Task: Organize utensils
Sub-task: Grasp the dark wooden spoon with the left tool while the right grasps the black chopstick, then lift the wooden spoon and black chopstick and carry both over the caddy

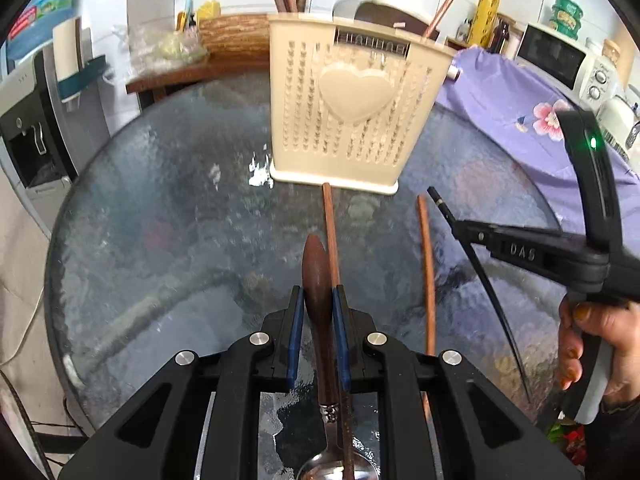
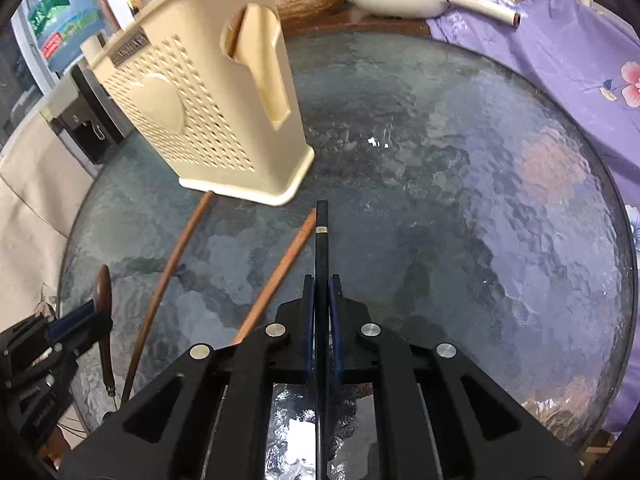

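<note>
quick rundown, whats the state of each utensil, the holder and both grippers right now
left gripper: shut on the spoon
spoon: clamped by its wooden handle, bowl end toward the camera
right gripper: shut on the black chopstick
black chopstick: held between the pads
two brown chopsticks: loose on the glass table
holder: upright on the table, some chopsticks already standing in it

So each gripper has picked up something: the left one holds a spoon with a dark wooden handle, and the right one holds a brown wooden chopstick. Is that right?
Nearly. The left gripper does hold the spoon with the dark wooden handle, but the right gripper is closed on a thin black chopstick, as the right wrist view shows. The two brown wooden chopsticks lie on the round glass table.
</note>
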A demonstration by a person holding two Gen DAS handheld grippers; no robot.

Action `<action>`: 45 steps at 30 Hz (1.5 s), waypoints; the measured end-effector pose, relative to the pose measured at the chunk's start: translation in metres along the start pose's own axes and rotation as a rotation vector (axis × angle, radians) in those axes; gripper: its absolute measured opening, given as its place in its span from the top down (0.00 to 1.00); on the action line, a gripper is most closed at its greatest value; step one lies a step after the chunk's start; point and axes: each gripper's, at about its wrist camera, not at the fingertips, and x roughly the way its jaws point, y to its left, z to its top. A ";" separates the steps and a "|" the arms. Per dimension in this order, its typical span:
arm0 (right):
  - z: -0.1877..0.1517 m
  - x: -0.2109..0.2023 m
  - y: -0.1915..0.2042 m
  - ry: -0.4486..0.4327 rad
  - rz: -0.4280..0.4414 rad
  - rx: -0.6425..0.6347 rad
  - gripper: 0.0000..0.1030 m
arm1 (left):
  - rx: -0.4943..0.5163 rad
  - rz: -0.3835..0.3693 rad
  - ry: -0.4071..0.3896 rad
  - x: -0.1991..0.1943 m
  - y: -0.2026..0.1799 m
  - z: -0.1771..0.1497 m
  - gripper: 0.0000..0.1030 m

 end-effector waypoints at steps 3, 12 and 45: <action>-0.001 -0.014 0.001 -0.041 0.016 -0.010 0.92 | -0.003 -0.004 -0.029 -0.012 0.002 0.002 0.86; -0.016 -0.070 0.018 -0.184 0.062 -0.083 0.92 | -0.003 -0.009 -0.124 -0.052 0.003 0.010 0.86; -0.003 -0.176 0.040 -0.403 0.196 -0.154 0.92 | 0.017 -0.039 -0.272 -0.104 -0.009 0.045 0.87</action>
